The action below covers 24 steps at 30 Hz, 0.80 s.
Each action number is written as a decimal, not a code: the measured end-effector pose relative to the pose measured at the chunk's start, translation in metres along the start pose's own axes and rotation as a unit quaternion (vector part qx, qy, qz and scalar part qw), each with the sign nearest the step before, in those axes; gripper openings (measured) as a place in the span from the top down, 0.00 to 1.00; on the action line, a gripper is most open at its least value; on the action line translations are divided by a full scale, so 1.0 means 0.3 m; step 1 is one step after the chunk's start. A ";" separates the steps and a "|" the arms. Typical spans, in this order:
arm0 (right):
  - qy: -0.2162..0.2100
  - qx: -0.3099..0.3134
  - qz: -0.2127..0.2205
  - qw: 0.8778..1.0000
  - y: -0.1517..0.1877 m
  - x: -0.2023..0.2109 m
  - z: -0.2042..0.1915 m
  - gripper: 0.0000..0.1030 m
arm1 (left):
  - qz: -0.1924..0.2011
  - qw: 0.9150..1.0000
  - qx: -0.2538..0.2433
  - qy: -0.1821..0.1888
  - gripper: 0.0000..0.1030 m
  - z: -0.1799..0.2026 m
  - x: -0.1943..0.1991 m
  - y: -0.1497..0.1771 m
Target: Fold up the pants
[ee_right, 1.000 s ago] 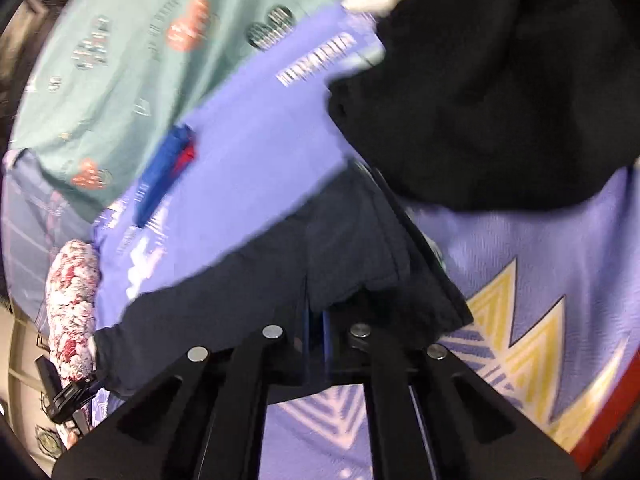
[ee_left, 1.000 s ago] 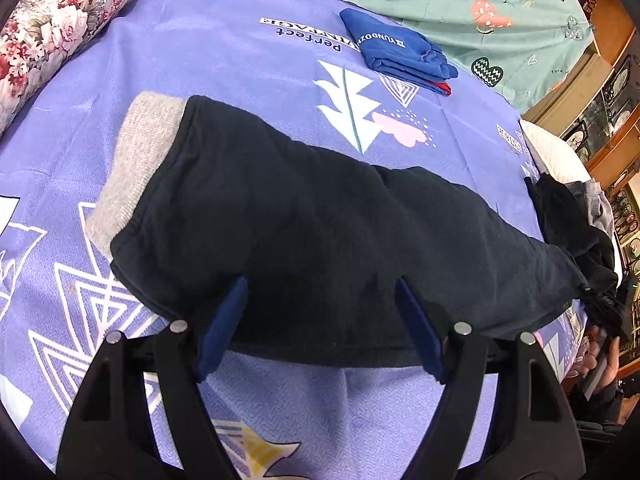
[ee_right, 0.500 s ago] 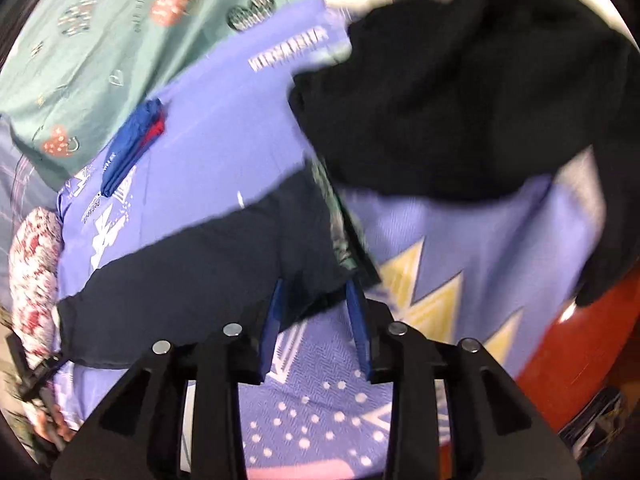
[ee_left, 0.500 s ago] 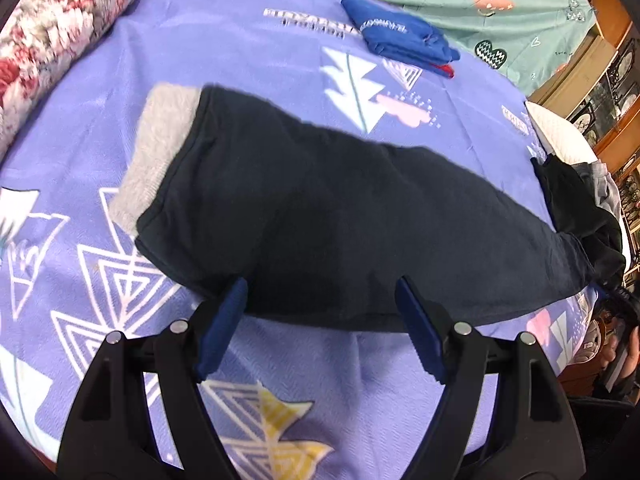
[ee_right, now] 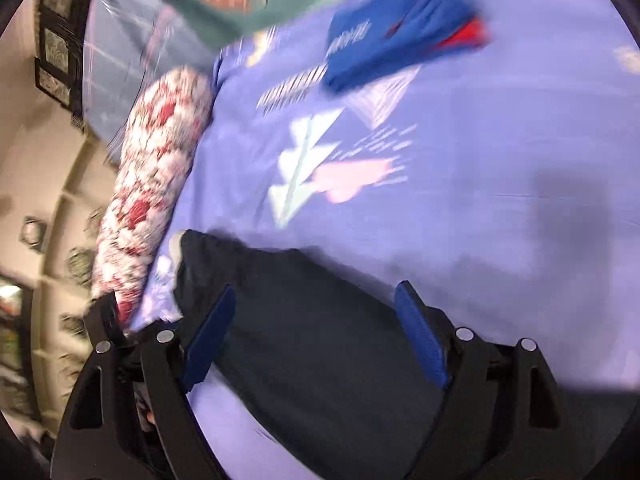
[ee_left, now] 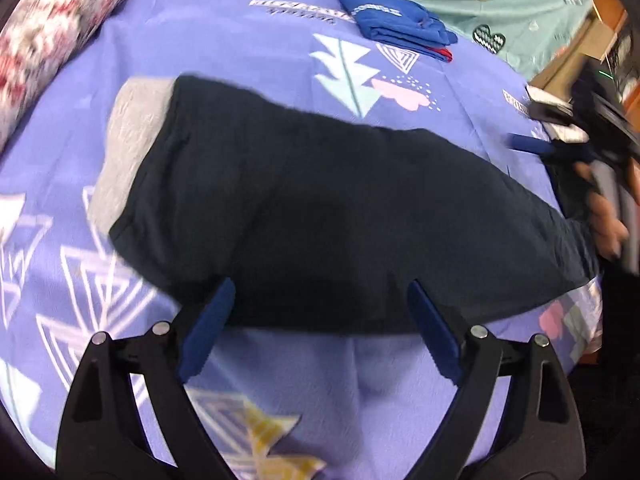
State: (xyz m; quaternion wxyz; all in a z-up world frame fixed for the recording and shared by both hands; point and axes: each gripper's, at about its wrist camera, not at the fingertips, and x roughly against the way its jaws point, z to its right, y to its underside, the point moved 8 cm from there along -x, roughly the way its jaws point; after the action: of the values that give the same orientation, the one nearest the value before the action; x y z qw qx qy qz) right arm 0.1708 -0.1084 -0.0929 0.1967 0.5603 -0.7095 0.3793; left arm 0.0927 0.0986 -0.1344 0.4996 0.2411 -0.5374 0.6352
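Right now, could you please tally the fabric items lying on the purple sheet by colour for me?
Dark navy: 1, the pants with a grey waistband.
Blue: 1, the folded garment with a red edge.
Red-and-white floral: 1, the bolster.
Total: 3.

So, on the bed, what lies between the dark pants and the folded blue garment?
Only the purple bedsheet, with its printed tree, lies between the dark pants and the folded blue garment; the left wrist view shows this.

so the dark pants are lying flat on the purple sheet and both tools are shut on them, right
Not quite: both tools are open. The left tool and right tool hover with fingers spread, gripping nothing, as each wrist view shows. The dark pants do lie flat on the purple sheet.
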 end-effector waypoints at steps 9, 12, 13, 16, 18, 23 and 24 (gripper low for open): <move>-0.042 0.021 -0.139 0.989 0.039 -0.203 -0.041 0.20 | -0.007 0.998 0.057 0.029 0.14 -0.042 0.041 0.018; -0.073 0.018 -0.153 0.985 0.069 -0.163 -0.061 0.20 | 0.032 0.999 0.004 0.025 0.14 0.058 0.127 -0.045; -0.087 0.012 -0.161 0.983 0.080 -0.153 -0.070 0.20 | 0.047 0.998 -0.015 0.024 0.14 0.092 0.157 -0.068; -0.114 0.013 -0.188 0.975 0.113 -0.141 -0.108 0.19 | 0.077 0.995 -0.059 0.014 0.08 0.170 0.194 -0.124; -0.123 0.009 -0.211 0.970 0.145 -0.158 -0.125 0.17 | 0.063 0.996 -0.069 -0.009 0.07 0.161 0.131 -0.137; -0.123 -0.004 -0.234 0.964 0.182 -0.234 -0.134 0.15 | -0.013 0.999 -0.034 -0.021 0.07 0.054 -0.072 -0.073; -0.125 -0.009 -0.233 0.964 0.177 -0.237 -0.138 0.15 | -0.004 0.999 -0.042 -0.024 0.07 0.056 -0.067 -0.068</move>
State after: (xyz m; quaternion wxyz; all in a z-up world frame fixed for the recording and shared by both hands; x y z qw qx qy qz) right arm 0.1356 -0.0266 -0.1338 0.1938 0.7515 -0.5817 0.2435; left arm 0.1147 0.0740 -0.1373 0.4989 0.2374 -0.5746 0.6038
